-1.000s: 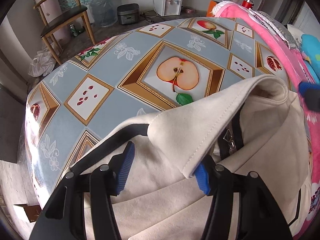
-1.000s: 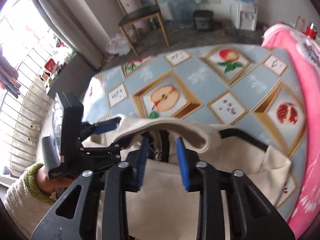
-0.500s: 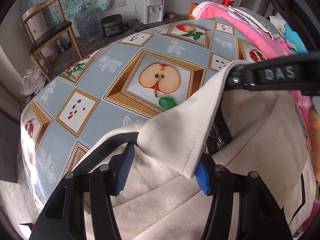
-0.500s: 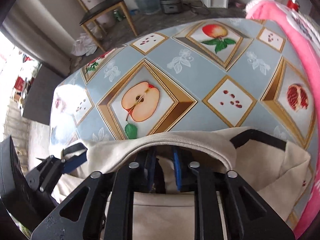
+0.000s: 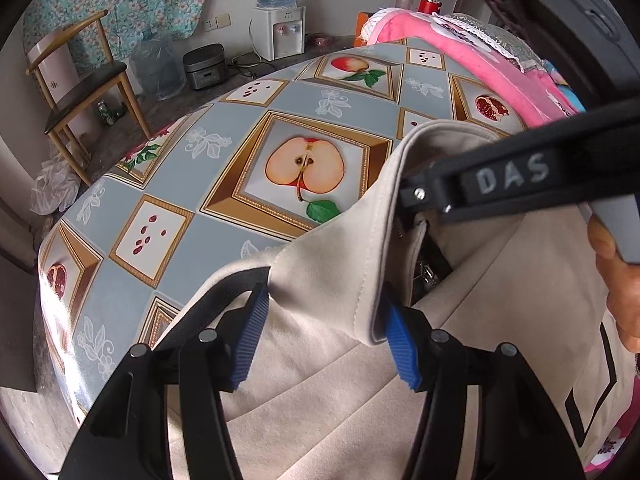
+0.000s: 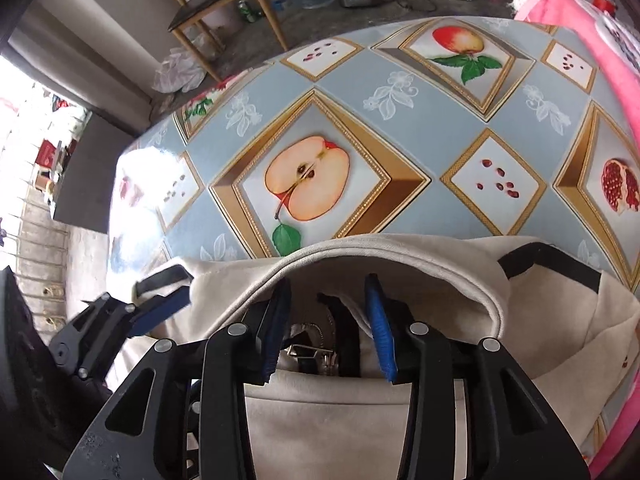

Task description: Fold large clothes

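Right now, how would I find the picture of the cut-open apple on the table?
Start at the big tablecloth with gold-framed fruit pictures. Follow the curved collar edge of the beige jacket lying on it; just beyond that edge sits the halved apple picture. It alone shows pale flesh, dark pips and one green leaf, unlike the whole apple and pomegranate pictures.

Fruit-print tablecloth [image 5: 224,152] fills mid frame. Wooden chair [image 5: 76,88] upper left, white plastic bag [image 5: 52,188] on floor below it. Rice cooker [image 5: 204,66] & water dispenser [image 5: 280,34] top centre by wall. Pink blanket [image 5: 460,46] upper right.
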